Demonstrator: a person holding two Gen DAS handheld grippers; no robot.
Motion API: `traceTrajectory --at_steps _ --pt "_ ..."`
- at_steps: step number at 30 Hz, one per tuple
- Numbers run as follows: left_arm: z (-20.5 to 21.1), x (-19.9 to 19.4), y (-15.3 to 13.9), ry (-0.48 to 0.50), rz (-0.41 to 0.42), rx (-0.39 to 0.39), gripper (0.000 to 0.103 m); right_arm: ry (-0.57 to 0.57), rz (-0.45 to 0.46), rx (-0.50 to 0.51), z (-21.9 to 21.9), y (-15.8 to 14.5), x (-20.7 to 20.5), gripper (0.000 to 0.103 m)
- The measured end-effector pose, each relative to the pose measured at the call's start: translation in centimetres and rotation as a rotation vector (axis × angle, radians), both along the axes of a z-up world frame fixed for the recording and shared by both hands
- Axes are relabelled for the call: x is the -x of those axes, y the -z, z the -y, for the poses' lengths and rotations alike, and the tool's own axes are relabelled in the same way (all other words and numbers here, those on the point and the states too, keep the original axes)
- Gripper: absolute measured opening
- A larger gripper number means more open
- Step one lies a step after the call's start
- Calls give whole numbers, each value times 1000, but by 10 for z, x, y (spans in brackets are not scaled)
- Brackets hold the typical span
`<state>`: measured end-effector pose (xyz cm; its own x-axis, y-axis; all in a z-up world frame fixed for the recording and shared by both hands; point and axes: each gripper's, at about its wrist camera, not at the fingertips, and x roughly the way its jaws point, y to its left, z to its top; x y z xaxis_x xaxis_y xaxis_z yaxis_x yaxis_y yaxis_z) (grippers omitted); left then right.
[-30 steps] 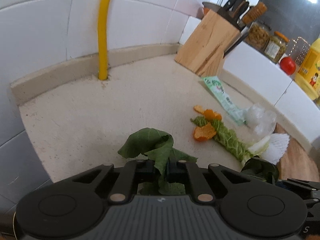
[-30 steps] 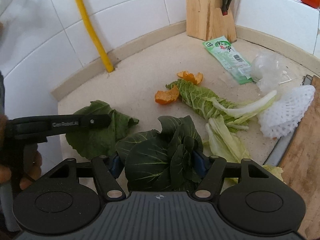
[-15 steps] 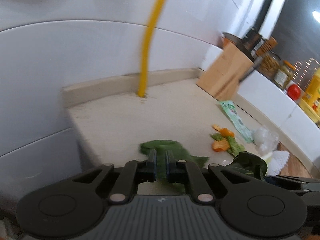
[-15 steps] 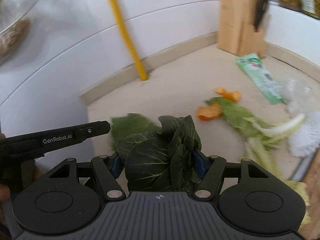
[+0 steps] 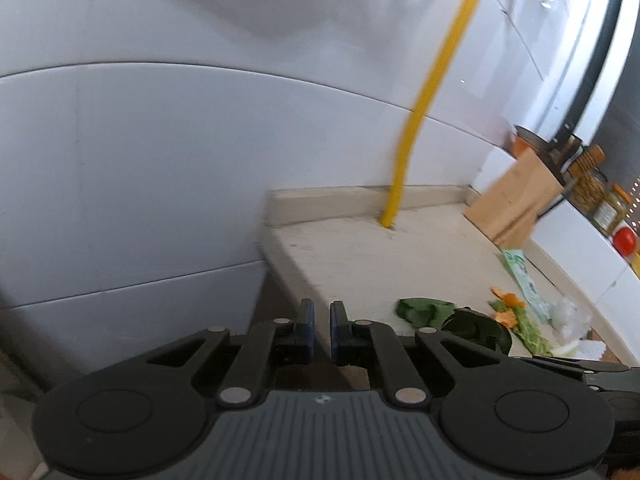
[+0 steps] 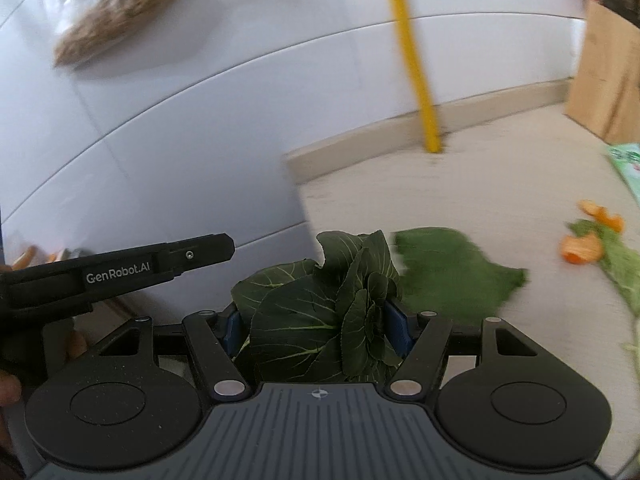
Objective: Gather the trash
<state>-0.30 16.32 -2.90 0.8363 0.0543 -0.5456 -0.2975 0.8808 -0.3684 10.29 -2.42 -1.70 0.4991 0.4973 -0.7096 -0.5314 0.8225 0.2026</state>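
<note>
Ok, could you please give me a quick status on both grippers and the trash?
Left gripper shut, nothing between pads. Right gripper shut on leafy greens. Loose leaf lies on counter. No obstruction seen.

A dark green, pale-veined bunch of leaves (image 6: pixel 320 312) fills the lower middle of the right wrist view, between blue pads (image 6: pixel 396 322) on the black right gripper (image 6: pixel 316 326). A flat mid-green leaf (image 6: pixel 452 272) lies right of it on the speckled beige stone counter (image 6: pixel 480 184). Bright orange peel pieces (image 6: pixel 580 248) sit at the right edge. A yellow pipe (image 6: pixel 412 60) crosses glossy white wall tiles (image 6: pixel 200 120). In the left wrist view, a tan wooden knife block (image 5: pixel 516 204) and a red tomato (image 5: pixel 625 240) stand at right; the left gripper (image 5: pixel 322 332) is black with blue pads.
</note>
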Motion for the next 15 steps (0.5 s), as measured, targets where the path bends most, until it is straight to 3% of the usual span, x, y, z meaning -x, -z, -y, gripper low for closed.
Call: traceTrajectory --at_steps 15 --pt "-54 43 24 -118 -43 47 4 -130 -52 38 -73 22 17 72"
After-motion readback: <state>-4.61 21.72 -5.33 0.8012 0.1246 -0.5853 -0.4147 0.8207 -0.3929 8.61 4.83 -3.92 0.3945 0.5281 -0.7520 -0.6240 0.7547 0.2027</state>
